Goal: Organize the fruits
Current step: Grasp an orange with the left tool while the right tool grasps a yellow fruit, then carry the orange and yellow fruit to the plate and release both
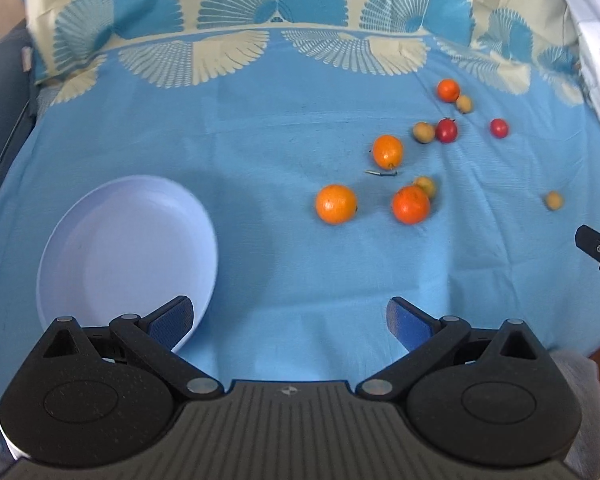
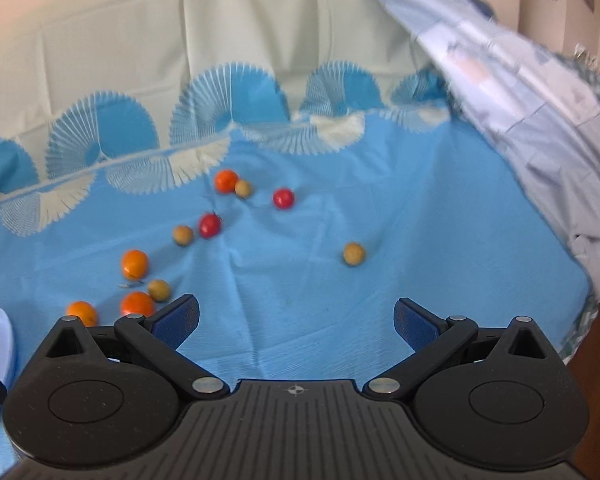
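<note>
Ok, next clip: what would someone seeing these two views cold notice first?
Probably the bright fruit scattered loose on the blue cloth: oranges such as the nearest one, two red fruits and small yellowish ones. Next, the empty white bowl at left, by the open left gripper. The right gripper is open too.

Creased cotton-like cloth (image 1: pixel 260 120), smooth matt plastic plate (image 1: pixel 128 240), glossy oranges (image 1: pixel 336 204)

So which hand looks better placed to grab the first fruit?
Probably the right gripper: it is open, and the fruits lie ahead of it, the lone yellow fruit nearest its line. The left gripper, also open, sits beside the empty white bowl, with the fruit off to its right.
</note>
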{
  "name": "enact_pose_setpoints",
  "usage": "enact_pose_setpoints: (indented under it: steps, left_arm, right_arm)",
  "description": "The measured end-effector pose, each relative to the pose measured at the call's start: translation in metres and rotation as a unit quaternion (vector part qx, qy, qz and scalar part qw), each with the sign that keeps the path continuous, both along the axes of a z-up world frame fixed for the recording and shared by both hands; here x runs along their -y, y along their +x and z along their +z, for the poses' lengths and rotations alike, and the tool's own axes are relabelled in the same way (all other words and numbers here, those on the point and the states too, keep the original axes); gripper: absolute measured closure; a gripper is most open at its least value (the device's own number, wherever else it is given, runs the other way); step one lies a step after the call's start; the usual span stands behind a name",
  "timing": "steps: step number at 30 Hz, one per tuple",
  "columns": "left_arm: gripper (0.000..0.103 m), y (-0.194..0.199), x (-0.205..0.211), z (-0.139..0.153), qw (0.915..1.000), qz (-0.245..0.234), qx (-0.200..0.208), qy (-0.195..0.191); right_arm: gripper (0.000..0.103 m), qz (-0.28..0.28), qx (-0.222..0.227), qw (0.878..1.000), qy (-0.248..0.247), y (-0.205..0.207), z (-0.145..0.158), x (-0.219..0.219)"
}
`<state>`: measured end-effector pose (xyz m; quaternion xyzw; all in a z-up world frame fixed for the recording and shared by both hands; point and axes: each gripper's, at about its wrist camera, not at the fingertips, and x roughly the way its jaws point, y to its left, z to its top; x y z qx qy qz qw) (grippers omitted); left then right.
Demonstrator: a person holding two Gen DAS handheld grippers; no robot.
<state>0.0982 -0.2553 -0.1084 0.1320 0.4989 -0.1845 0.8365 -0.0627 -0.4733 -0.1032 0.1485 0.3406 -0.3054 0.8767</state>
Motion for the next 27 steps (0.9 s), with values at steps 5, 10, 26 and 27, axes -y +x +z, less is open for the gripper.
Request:
enact_pose_setpoints:
  steps: [5,10,26,27]
  left_arm:
    - [0.0,0.04,0.039,-0.027,0.9997,-0.006,-0.008,0.02]
    - [0.0,0.074,0.066,-0.052,0.9994,-0.005,-0.016,0.029]
    - [0.061,0.074,0.071,-0.047,0.9995,-0.002,-0.031,0.0]
    - [0.061,0.069,0.067,-0.039,0.9996,-0.001,-0.028,-0.004]
  right_arm:
    - [0.001,-0.037,-0.029,0.999,-0.004,0.039,-0.035,0.053]
    - [0.005,-0.035,-0.018,0.999,0.0,0.078,-0.068,0.104]
    - [0.077,-0.033,-0.023,0.999,-0.009,0.084,-0.082,0.12]
    - [0.077,-0.031,-0.014,0.999,-0.01,0.079,-0.073,0.116]
